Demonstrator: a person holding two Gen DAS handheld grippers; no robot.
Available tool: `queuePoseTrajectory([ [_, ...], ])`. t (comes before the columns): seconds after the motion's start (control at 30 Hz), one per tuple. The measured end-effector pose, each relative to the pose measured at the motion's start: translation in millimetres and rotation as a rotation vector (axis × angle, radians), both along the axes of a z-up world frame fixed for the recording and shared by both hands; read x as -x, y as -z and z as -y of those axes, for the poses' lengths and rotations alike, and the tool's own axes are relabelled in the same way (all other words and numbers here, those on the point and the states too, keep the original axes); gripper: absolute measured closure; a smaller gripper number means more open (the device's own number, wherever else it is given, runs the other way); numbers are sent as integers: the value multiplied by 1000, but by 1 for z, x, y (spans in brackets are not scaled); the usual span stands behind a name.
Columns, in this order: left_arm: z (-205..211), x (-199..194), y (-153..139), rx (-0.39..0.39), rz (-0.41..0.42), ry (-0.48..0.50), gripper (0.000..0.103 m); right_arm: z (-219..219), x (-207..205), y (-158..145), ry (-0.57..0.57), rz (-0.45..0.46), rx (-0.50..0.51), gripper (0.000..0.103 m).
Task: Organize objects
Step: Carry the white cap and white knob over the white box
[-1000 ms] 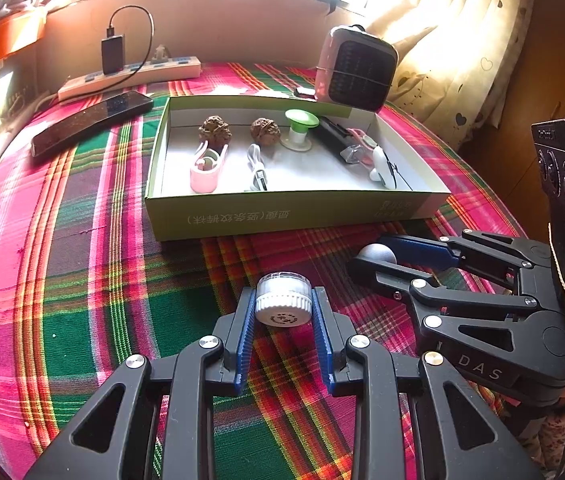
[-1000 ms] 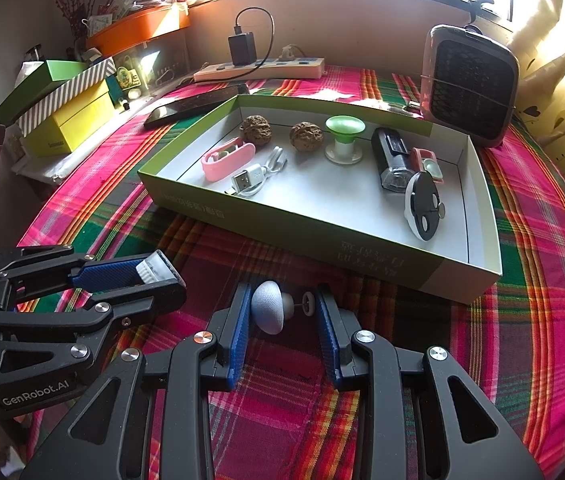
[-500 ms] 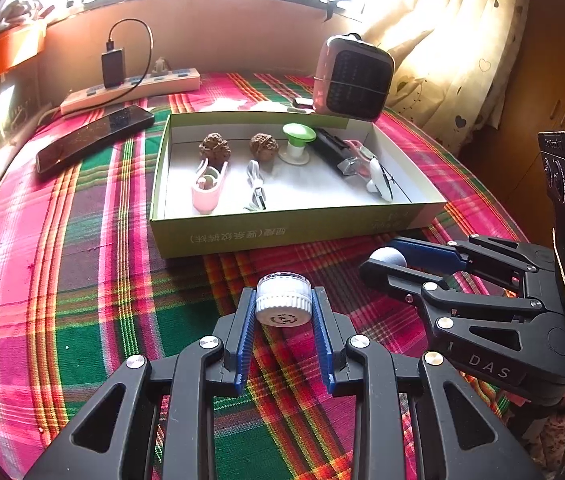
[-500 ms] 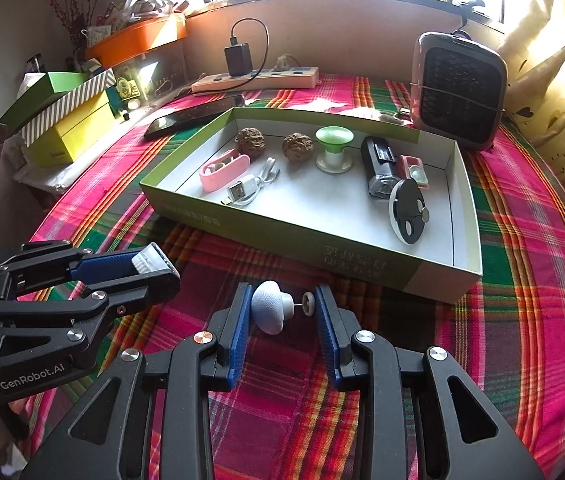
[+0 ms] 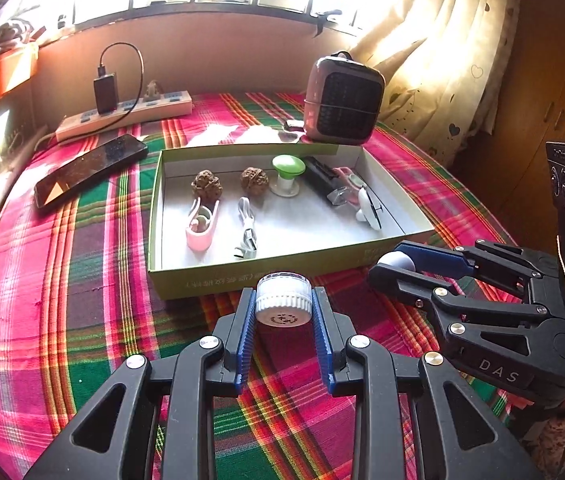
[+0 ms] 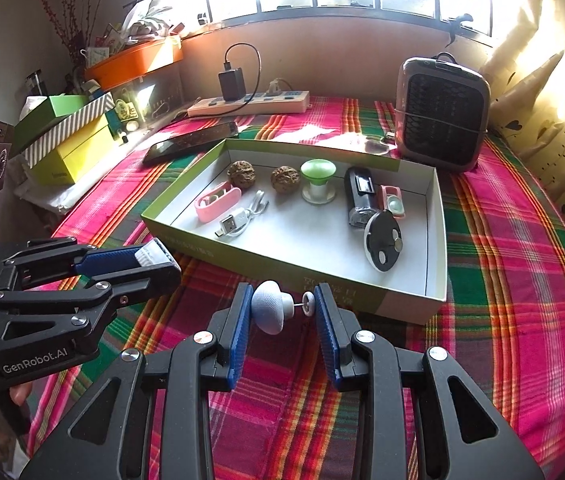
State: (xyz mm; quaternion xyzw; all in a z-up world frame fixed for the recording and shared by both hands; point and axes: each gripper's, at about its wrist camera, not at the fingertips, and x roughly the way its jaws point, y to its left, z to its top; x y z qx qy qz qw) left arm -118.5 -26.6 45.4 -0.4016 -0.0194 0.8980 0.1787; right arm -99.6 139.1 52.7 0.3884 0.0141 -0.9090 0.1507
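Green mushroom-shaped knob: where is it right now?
The green mushroom-shaped knob stands upright inside the open box, near its far wall, between a walnut on its left and the black device on its right.

"GenRobot.AI" is printed in white on the black body of the left gripper (image 6: 157, 258), behind its fingers. "DAS" stands in white on the body of the right gripper (image 5: 396, 262). Print on the green box (image 5: 210, 280) beyond the fingers is too small to read.
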Motion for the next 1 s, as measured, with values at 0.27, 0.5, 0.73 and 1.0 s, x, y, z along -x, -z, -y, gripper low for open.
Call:
queuePoseTrajectory([
  [0.27,-14,15,-9,0,-9,24,78,-14,14,-9,42,-20,-11,70],
  [0.5,-24,32,-12,3,-13,43,78,-21,30,-9,64,-13,-17,70],
  [0.73,-32,54,-11,1,-1,54,78,-22,43,-3,54,4,-41,70],
  [1.0,-38,74,4,12,40,54,78,-31,54,8,57,69,-46,70],
])
